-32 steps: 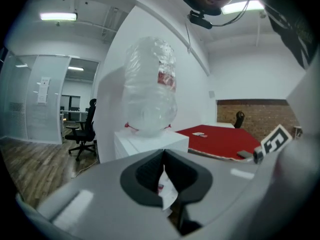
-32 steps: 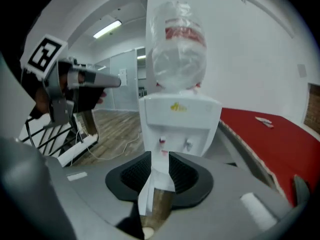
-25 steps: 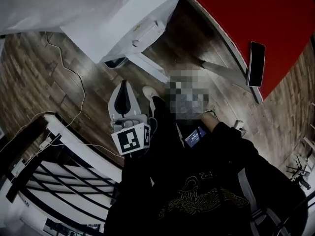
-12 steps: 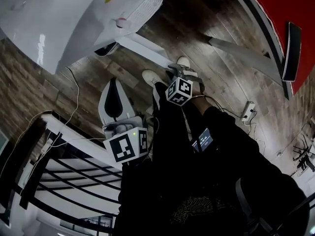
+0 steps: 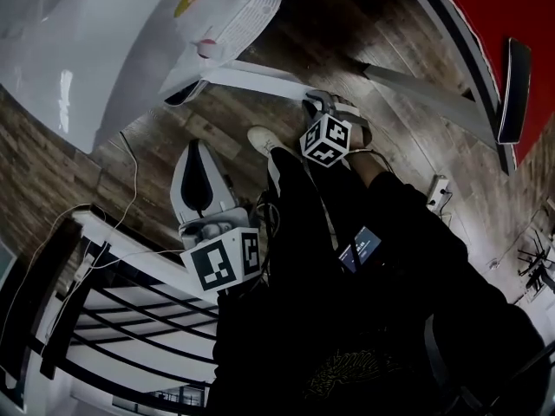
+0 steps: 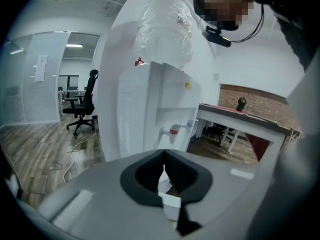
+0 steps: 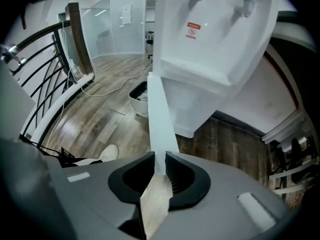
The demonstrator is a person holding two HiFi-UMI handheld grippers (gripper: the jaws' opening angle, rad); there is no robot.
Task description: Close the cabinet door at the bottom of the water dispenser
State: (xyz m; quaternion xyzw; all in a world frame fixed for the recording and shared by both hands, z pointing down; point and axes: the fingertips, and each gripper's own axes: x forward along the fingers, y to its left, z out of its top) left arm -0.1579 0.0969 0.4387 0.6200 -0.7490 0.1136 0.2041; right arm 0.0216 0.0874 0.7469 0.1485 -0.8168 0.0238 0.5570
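Note:
The white water dispenser (image 5: 104, 50) fills the upper left of the head view. Its bottom cabinet door (image 5: 251, 78) stands open, jutting right as a white slab. My right gripper (image 5: 319, 102) points steeply down at the door's free end. In the right gripper view the door (image 7: 157, 119) runs from the dispenser (image 7: 215, 34) down to my right gripper (image 7: 160, 156). Its jaws are closing with the slab's end in the gap, and no firm press shows. My left gripper (image 5: 201, 144) hangs lower left, apart from the door. In its own view the left gripper (image 6: 163, 153) has its tips together, holding nothing.
A black-and-white railing (image 5: 104, 319) stands at the lower left with a white cable (image 5: 130, 172) trailing over the wood floor. The person's shoe (image 5: 260, 137) is near the door. A power strip (image 5: 438, 193) lies right, below a red panel (image 5: 512, 7). A white bin (image 7: 139, 96) sits beside the dispenser.
The right gripper has come into the head view and dropped to the door's free end. The left gripper has sunk a little. The head view has swung closer to the dispenser.

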